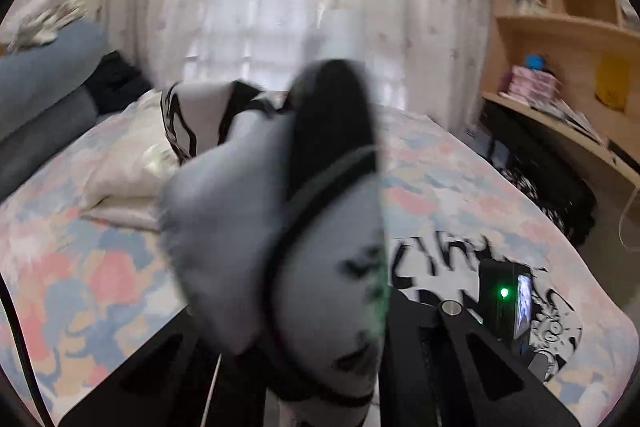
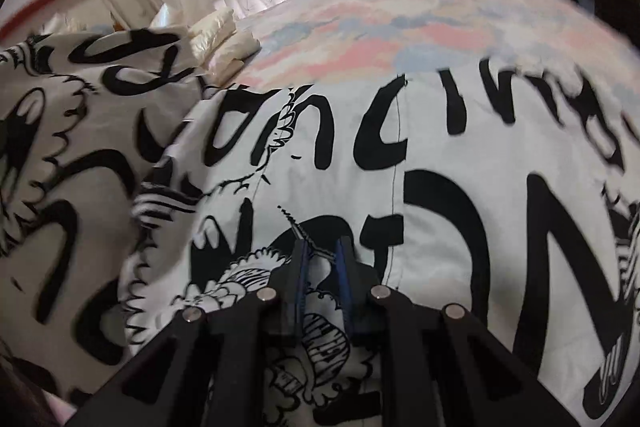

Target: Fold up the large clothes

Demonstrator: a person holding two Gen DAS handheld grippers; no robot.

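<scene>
White black-lettered garment [image 2: 440, 163], spread on bed, one part lifted

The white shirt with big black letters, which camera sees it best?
The right wrist view: the white shirt with big black letters fills it, spread on the pastel bedsheet. The left wrist view shows only a blurry lifted fold and a flat part.
</scene>
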